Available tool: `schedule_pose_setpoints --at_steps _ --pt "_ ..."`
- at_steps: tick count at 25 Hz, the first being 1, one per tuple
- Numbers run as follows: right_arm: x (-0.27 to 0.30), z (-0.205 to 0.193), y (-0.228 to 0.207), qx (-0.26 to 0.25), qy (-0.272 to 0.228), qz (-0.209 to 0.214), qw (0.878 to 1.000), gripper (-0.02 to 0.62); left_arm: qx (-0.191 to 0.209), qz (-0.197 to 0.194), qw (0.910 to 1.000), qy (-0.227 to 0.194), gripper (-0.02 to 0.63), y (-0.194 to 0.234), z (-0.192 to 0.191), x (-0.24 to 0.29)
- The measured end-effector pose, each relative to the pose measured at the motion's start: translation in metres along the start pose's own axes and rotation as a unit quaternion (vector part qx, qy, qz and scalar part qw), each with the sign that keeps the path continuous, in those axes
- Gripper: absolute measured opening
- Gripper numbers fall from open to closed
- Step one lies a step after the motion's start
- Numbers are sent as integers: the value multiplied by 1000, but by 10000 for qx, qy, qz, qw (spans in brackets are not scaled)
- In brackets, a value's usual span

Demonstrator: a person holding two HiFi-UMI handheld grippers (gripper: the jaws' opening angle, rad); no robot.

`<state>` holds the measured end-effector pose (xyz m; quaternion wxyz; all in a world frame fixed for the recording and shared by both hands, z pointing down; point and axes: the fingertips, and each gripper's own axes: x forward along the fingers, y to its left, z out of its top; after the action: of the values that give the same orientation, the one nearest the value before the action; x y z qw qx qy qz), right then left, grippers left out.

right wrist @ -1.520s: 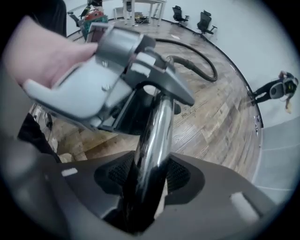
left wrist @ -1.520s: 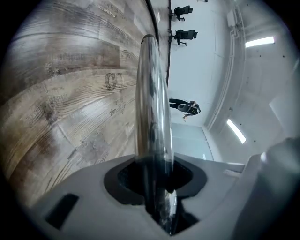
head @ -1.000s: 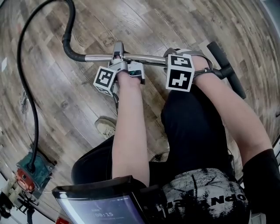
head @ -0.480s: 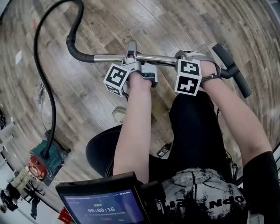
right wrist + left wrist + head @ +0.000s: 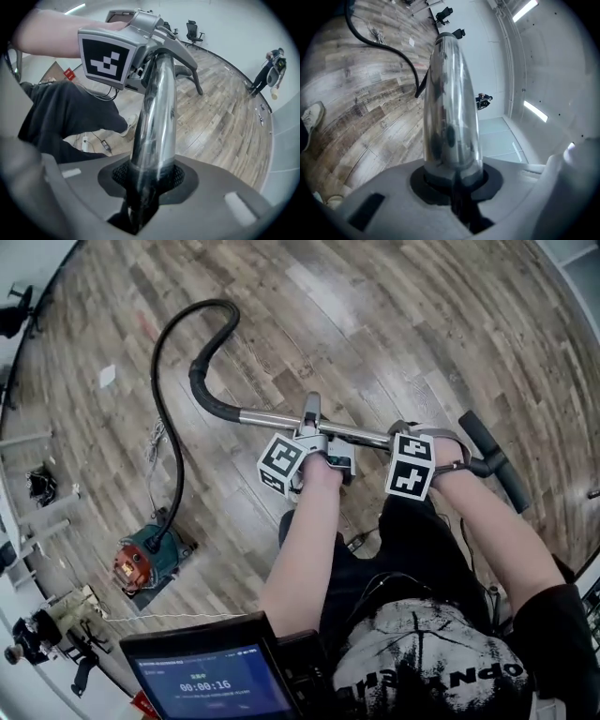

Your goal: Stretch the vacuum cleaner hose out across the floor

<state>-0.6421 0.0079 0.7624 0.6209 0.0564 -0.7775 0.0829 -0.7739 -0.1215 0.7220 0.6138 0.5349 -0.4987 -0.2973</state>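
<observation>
Your left gripper [image 5: 310,420] and right gripper [image 5: 413,434] both clamped the metal tube [image 5: 272,417], the right's jaws having just tightened; the hose [image 5: 157,390] ran off left, nearer your left gripper.

We stretch both arms out ahead, side by side, the left forearm [image 5: 302,549] running straight forward and the right forearm [image 5: 506,540] angling in from the right. Our left tongs [image 5: 310,427] are clamped around the metal tube [image 5: 272,417], with the jaws drawn in tight on either side of it. Our right tongs [image 5: 419,435] grip the same tube just to the right and point steeply down. Their jaws have just been closing and now press on the tube held between them. Both marker cubes face up toward us.
</observation>
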Motion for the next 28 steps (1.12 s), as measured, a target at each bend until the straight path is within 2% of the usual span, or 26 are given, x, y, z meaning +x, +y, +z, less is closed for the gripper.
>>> schedule_pose_setpoints --at_steps 2,5,7,9,14,20,23,26,28 --pt "-52 2 17 61 -191 117 9997 126 153 -63 9998 -79 52 -53 -9 -24" --pt "-115 6 39 164 -621 299 9975 129 606 -292 9975 -198 50 -129 -20 -55" --pt "-149 4 55 216 -853 468 9950 127 903 -405 9949 -179 52 -169 -32 -74" --pt "-177 0 67 172 -1002 615 9929 127 1029 -444 9936 -148 52 -198 -43 -91" --pt "-212 -2 97 -9 -1115 1006 9887 127 1068 -497 9930 -121 58 -227 -56 -129" --pt "-218 53 114 362 -1439 1415 9788 127 1393 -791 9871 -33 57 -249 -12 -142" --pt "-206 57 118 395 -1518 1091 9816 132 1375 -915 9863 -16 44 -245 -9 -148" --pt "-197 63 108 -20 -1336 46 9910 141 1256 -935 9876 -93 41 -235 -2 -157" --pt "-195 80 94 -298 -1079 -555 9922 146 1116 -908 9894 -178 41 -230 17 -158"
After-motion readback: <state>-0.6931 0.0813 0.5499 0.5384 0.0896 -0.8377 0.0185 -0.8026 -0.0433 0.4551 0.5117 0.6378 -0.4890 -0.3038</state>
